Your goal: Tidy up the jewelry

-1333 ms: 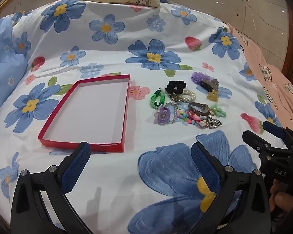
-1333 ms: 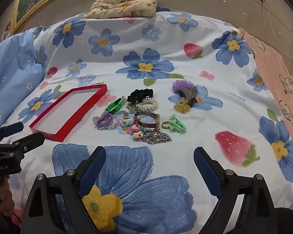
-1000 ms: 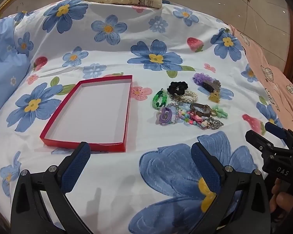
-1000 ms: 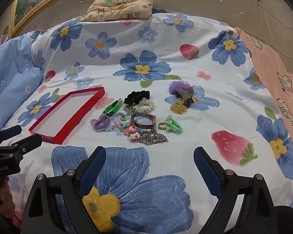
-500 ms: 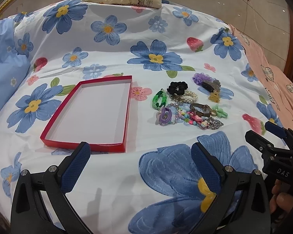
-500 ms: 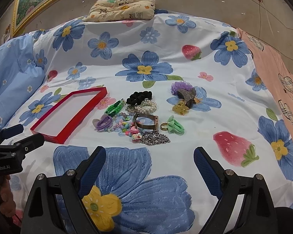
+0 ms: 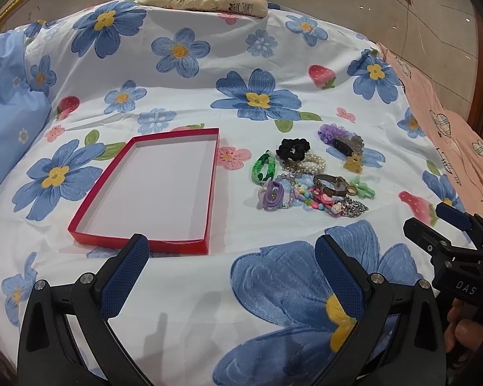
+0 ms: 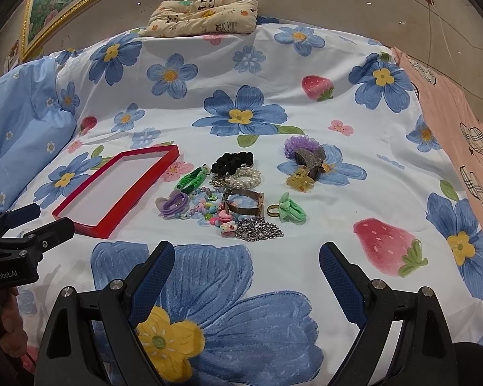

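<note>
Left gripper (image 8: 29,222) marked "GenRobot.AI", right gripper (image 7: 434,225) "DAS"; both fingers apart, nothing held. Red tray (image 7: 209,189) beside jewelry pile (image 7: 305,177); bare bedsheet (image 7: 241,64) around.

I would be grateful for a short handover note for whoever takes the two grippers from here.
Left gripper: open, empty, hovering over the bedspread near the red tray's near edge.
Right gripper: open, empty, hovering just short of the jewelry pile.
Tray holds nothing. All pieces lie on the bedspread to its right: green braided band, black scrunchie, pearl bracelet, purple flower tie, metal bangle, silver chain, green bow ring; purple scrunchie and clips sit apart, farther right.
Done: nothing. Left: everything.
</note>
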